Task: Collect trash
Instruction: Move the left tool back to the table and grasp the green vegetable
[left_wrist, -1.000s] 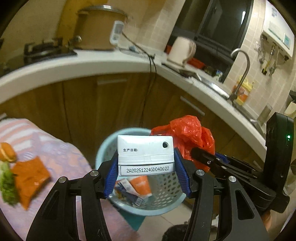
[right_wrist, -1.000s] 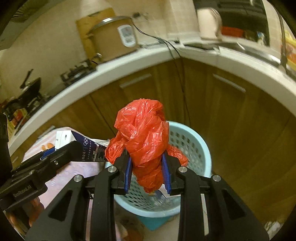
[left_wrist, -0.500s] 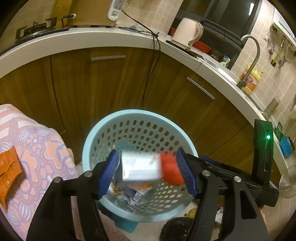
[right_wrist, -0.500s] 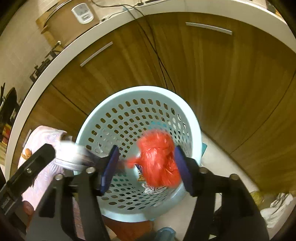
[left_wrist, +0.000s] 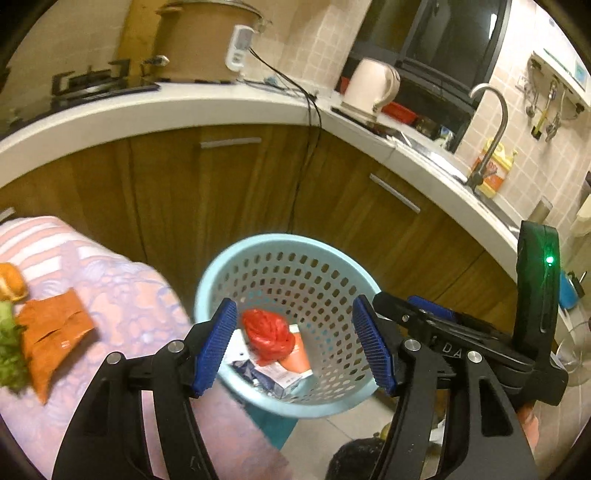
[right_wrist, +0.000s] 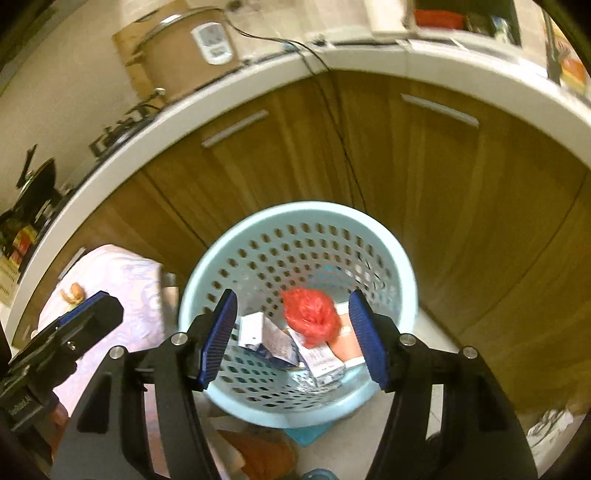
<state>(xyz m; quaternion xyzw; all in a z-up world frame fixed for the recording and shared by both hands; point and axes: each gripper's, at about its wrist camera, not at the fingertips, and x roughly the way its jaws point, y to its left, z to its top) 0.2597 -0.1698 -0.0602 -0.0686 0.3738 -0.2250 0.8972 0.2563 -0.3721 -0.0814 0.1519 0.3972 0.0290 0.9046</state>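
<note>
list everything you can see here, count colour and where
perforated plastic basket: 1, light blue, on floor by the cabinets
crumpled plastic bag: 1, red, inside basket
printed cartons: several, white and blue, inside basket
foil snack wrapper: 1, orange, on pink floral cloth
leafy greens: 1 bunch, green, beside wrapper
electric kettle: 1, cream, on counter
rice cooker: 1, tan, on counter
left tongs: open, empty
right tongs: open, empty

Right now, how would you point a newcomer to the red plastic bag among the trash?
Find the pale blue perforated basket on the floor before the wooden cabinets. Look inside, at the bottom, where the cartons lie. The red plastic bag is the crumpled ball on top of them, the only bright red, soft thing among flat printed boxes.
</note>
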